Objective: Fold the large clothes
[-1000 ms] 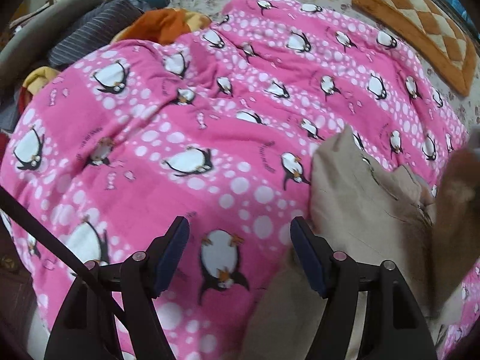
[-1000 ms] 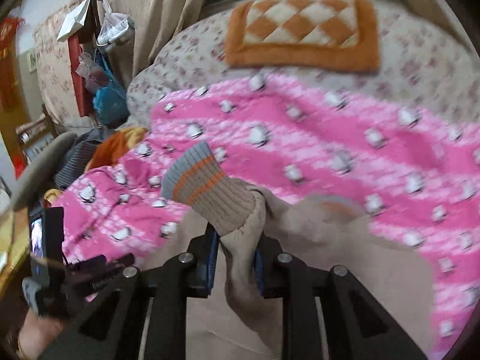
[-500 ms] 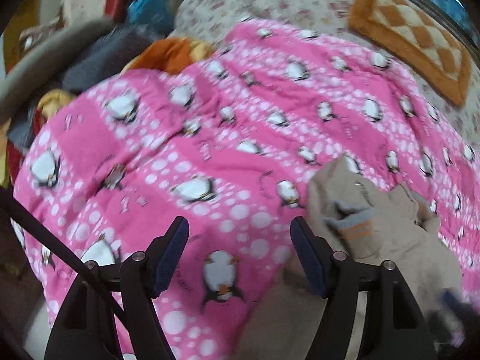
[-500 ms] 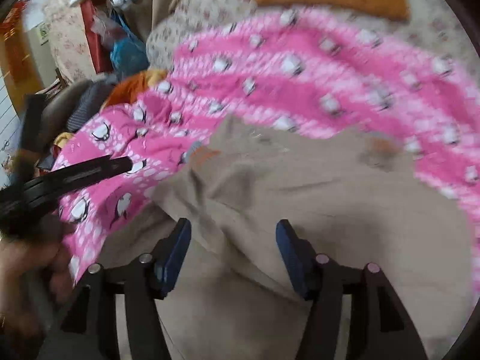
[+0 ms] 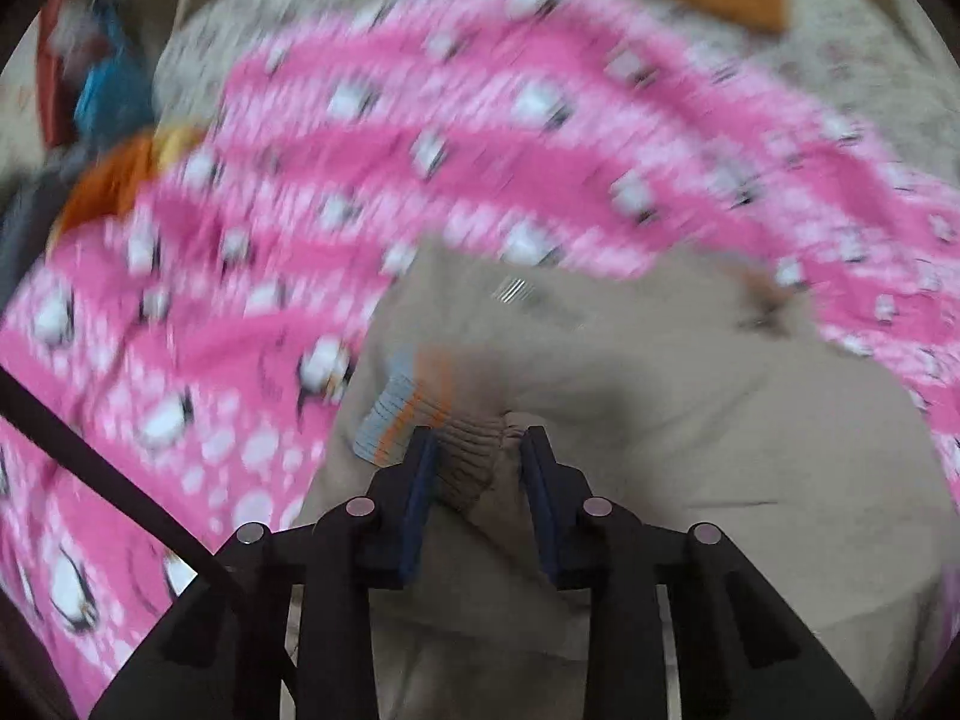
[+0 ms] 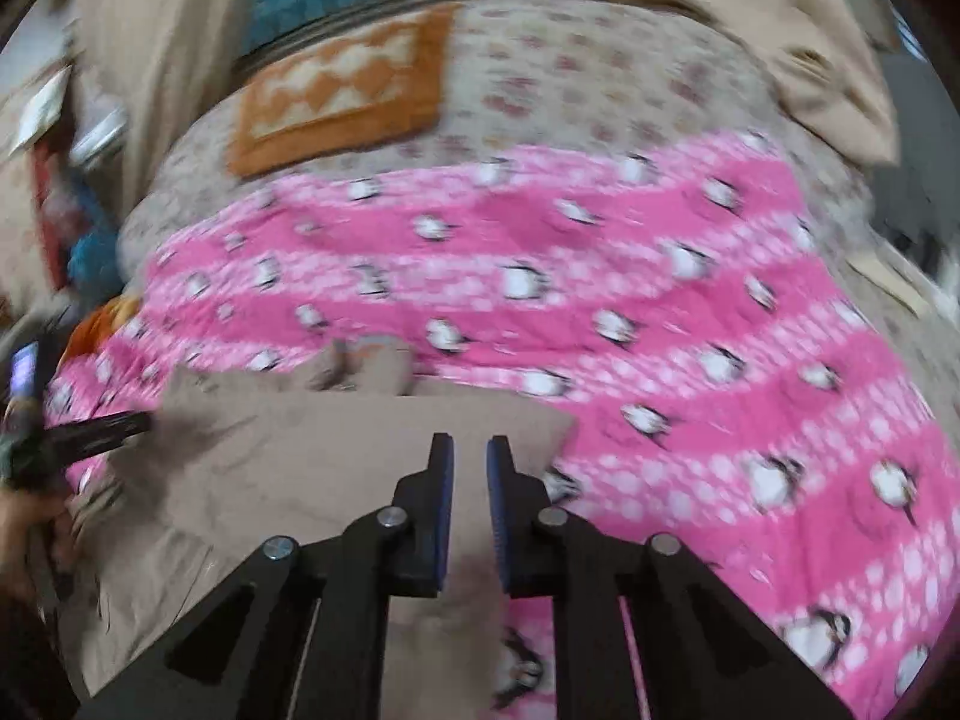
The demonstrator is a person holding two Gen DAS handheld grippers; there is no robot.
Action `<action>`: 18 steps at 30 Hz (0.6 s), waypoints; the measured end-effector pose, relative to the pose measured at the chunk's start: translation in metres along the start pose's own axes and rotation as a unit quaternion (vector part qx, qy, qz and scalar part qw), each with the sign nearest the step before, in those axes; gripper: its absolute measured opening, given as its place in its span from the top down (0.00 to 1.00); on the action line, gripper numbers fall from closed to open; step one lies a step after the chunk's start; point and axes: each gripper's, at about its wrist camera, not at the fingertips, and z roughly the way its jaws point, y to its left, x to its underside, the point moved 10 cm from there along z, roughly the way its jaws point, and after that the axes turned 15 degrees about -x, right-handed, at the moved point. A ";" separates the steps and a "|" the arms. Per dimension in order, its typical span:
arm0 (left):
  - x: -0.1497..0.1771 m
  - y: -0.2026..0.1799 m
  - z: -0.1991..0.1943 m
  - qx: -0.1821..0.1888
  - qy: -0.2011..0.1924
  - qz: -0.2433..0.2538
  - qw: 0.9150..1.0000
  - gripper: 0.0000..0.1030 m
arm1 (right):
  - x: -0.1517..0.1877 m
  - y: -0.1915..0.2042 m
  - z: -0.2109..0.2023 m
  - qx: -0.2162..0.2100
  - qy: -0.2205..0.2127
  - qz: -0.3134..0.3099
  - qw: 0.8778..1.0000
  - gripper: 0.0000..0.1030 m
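Note:
A beige sweater (image 5: pixel 690 420) lies spread on a pink penguin blanket (image 5: pixel 420 180). Its ribbed sleeve cuff (image 5: pixel 402 402), striped grey and orange, lies folded over the body. My left gripper (image 5: pixel 477 444) has jaws closing, and the pads press on the ribbed part of that cuff. In the right wrist view the sweater (image 6: pixel 300 462) fills the lower left, on the blanket (image 6: pixel 660 330). My right gripper (image 6: pixel 470 450) hangs over the garment's right edge, shut, with nothing seen between its pads. The left gripper's fingers (image 6: pixel 102 429) and a hand (image 6: pixel 24 528) show at the left edge.
An orange checked mat (image 6: pixel 342 90) lies on the floral bedsheet (image 6: pixel 600 72) beyond the blanket. A heap of other clothes (image 5: pixel 114 180) sits at the bed's left side. Beige curtains (image 6: pixel 150 30) hang behind. Both views are blurred by motion.
The right gripper let go of the striped cuff, opened, swung right and shut empty. The left gripper moved right from the blanket onto the sweater and closed on the cuff.

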 end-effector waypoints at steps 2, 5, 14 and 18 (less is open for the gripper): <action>0.009 0.002 0.013 0.013 0.026 -0.017 0.999 0.86 | 0.013 0.000 0.023 -0.001 0.046 0.001 0.999 0.88; 0.010 0.002 0.012 0.018 0.027 -0.017 0.999 0.86 | 0.069 -0.042 0.060 0.056 0.177 0.066 0.980 0.89; -0.002 0.008 -0.013 0.056 0.001 -0.073 0.996 0.84 | -0.026 -0.023 0.035 0.084 -0.008 0.038 0.996 0.85; 0.007 0.002 0.014 0.031 0.033 -0.046 0.998 0.78 | -0.020 -0.020 0.087 0.075 0.032 0.034 0.996 0.73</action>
